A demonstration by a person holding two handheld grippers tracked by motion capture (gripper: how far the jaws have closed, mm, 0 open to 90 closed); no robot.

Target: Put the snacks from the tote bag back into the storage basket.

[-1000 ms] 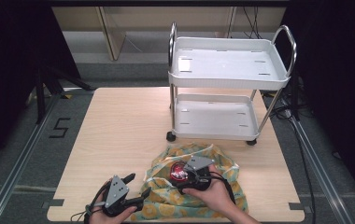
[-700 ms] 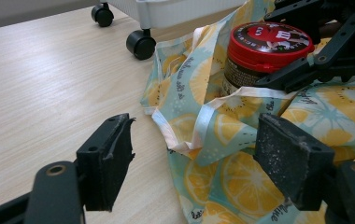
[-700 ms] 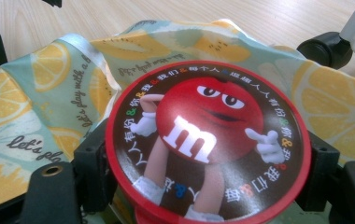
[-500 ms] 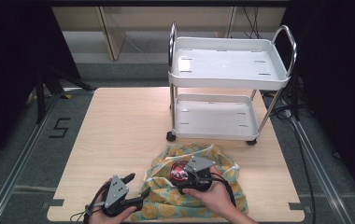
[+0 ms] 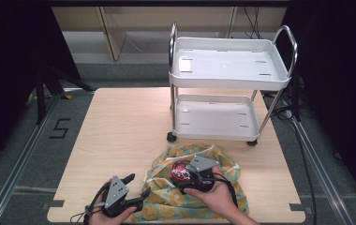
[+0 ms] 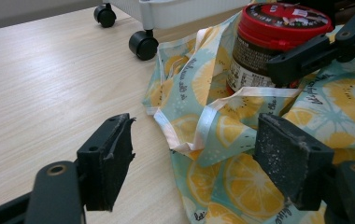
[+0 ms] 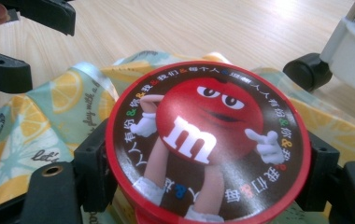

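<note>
From my right gripper view, the jar point(image 7: 208, 140) hides its own body under its red lid — the bottom edge cuts it. My forearms run off the high view's bottom edge — the bag's point(image 5: 195, 187) near hem too.

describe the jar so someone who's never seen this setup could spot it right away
Start at the white two-shelf cart on the wooden table; just in front of its wheels lies a lemon-print cloth bag. The jar stands upright on that bag, clamped between the jaws of the right tool. It is the one red thing there: a dark jar with a red lid showing a red candy cartoon character.
</note>
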